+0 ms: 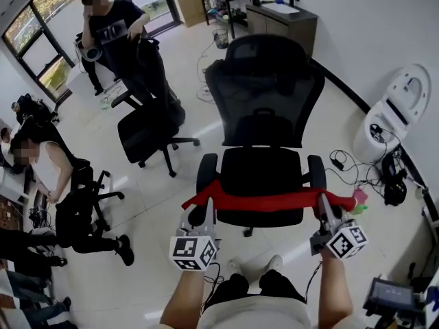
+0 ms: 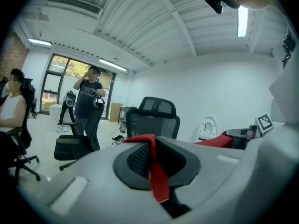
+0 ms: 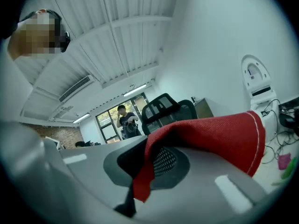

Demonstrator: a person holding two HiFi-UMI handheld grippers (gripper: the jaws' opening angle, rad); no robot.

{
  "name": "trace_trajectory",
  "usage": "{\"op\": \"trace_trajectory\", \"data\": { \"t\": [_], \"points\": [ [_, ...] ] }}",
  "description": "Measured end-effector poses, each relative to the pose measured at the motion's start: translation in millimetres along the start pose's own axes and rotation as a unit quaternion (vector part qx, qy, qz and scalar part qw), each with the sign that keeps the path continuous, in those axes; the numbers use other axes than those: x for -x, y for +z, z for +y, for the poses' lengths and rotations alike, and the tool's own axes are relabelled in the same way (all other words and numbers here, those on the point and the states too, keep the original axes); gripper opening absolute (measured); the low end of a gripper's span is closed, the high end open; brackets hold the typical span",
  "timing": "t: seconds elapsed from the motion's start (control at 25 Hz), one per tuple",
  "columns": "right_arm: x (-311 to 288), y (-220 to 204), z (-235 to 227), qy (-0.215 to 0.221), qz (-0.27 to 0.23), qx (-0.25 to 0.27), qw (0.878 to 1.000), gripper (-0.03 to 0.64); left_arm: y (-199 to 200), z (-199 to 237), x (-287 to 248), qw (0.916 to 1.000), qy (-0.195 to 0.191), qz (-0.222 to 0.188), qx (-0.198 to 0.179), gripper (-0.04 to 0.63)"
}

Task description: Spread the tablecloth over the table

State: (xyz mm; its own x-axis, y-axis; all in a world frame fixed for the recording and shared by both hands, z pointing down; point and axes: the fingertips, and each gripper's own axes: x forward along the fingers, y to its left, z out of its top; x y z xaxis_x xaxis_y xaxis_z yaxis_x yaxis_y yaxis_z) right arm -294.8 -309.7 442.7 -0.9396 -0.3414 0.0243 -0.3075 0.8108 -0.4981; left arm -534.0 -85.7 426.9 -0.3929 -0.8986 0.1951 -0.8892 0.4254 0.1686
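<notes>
Pale glossy floor (image 1: 154,249) under everything. Big black office chair (image 1: 264,101), mesh back, padded seat, curved armrests, stands just beyond both sets of jaws and faces them.

Red tablecloth (image 1: 267,201), woven fabric with white stitching along one hem, is bunched into a narrow band. It hangs in the air, pulled taut from one set of jaws to the other, in front of the chair seat.

Left gripper (image 1: 208,211), grey plastic: jaws closed tight on the cloth's left end. In the left gripper view a thin red strip (image 2: 156,171) runs down through the pinch of the dark ribbed pads (image 2: 138,160).

Right gripper (image 1: 322,205): jaws also clamped on the cloth, at its right end. In the right gripper view a broad fold (image 3: 210,134) drapes off to the right of the jaws, and a short tail hangs below the pinch.

Each gripper carries a cube with square black-and-white markers, left cube (image 1: 194,251) and right cube (image 1: 348,240), behind its jaws.

White oval toilet (image 1: 394,115) far right of the right jaws, with black cables on the floor near it. Second black chair (image 1: 147,132) beyond the left jaws, a standing person (image 1: 120,33) behind it.
</notes>
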Motion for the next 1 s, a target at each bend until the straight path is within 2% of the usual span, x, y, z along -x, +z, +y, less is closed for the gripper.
{"op": "trace_trajectory", "data": {
  "t": [0.24, 0.52, 0.64, 0.84, 1.0],
  "points": [
    [8.3, 74.0, 42.1, 0.018, -0.041, 0.029, 0.999, 0.012, 82.2, -17.2, 11.1, 0.9978, -0.016, -0.061, -0.023, 0.02],
    [41.5, 152.0, 104.5, 0.044, -0.088, 0.065, 0.993, 0.013, 175.4, -42.5, 40.7, 0.9896, -0.043, -0.132, -0.038, 0.019],
    [55.1, 161.7, 104.9, 0.034, -0.094, 0.075, 0.992, 0.014, 189.6, -56.3, 34.3, 0.9867, -0.062, -0.144, -0.045, 0.018],
    [78.6, 157.4, 85.7, -0.005, -0.095, 0.088, 0.992, 0.012, 185.5, -80.7, 12.8, 0.9844, -0.098, -0.141, -0.039, 0.018],
    [125.0, 153.6, 87.2, -0.061, -0.12, 0.092, 0.987, 0.012, 177.8, -110.3, 2.1, 0.9769, -0.164, -0.132, -0.035, 0.018]
  ]
}}
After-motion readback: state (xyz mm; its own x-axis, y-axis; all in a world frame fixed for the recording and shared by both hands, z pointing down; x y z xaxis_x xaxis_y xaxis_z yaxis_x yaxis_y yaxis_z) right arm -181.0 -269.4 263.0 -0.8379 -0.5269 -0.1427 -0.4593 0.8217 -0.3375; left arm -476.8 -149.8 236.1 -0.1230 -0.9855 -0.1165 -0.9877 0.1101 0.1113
